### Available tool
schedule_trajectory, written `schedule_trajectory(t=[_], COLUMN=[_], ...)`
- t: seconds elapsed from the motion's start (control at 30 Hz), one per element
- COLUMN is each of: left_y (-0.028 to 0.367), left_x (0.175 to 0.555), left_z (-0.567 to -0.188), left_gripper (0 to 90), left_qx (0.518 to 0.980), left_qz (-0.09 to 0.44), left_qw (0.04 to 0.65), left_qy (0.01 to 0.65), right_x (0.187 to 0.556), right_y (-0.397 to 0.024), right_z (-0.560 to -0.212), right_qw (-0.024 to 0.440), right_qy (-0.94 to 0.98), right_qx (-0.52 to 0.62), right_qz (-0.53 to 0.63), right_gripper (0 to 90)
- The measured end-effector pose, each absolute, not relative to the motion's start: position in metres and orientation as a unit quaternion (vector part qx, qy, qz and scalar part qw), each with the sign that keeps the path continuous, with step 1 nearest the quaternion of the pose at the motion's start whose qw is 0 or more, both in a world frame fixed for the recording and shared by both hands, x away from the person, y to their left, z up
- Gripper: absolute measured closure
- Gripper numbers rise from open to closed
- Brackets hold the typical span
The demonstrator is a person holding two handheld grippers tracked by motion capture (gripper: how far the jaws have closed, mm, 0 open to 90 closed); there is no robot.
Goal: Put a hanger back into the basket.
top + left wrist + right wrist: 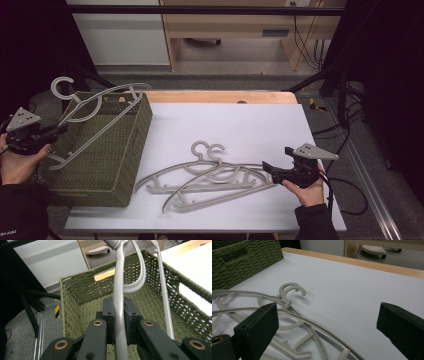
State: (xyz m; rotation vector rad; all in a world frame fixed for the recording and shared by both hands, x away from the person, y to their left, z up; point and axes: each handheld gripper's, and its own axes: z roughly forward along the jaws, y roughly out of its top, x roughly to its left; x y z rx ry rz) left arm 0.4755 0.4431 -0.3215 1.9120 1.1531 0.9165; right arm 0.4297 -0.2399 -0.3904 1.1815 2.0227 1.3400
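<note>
White sheeting [240, 125] covers our wood-edged table, grey floor beyond. Our left gripper [119, 315] clamps a grey hanger [118, 290] over the woven basket [131, 150]; our right gripper [327, 322] gapes empty.

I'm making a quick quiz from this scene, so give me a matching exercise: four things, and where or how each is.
Things:
1. left gripper
2. right gripper
3. woven basket
4. two overlapping hangers

States:
A. flat on the white table
B. jaws wide apart
C. green, at the table's left
D. clamped on a grey hanger

Pairs: 1-D, 2-B, 3-C, 4-A
</note>
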Motion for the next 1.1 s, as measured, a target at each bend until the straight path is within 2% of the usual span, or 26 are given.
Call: schedule_trajectory(t=[0.53, 0.77, 1.1], left_y=[0.465, 0.454, 0.455], left_x=[0.469, 0.476, 0.485], left_z=[-0.338, -0.346, -0.367], left_gripper=[81.1, 81.0, 80.9], left_qx=[0.744, 0.753, 0.764], left_qz=[0.354, 0.352, 0.32], left_qw=[0.331, 0.314, 0.293], left_qy=[0.46, 0.459, 0.477], right_x=[0.43, 0.429, 0.43], right_y=[-0.241, -0.24, -0.239], right_z=[-0.391, -0.391, -0.392], right_qw=[0.22, 0.219, 0.221], right_qy=[0.734, 0.735, 0.735], right_qx=[0.426, 0.426, 0.426], right_qz=[0.481, 0.48, 0.479], right_gripper=[4.4, 4.4, 4.4])
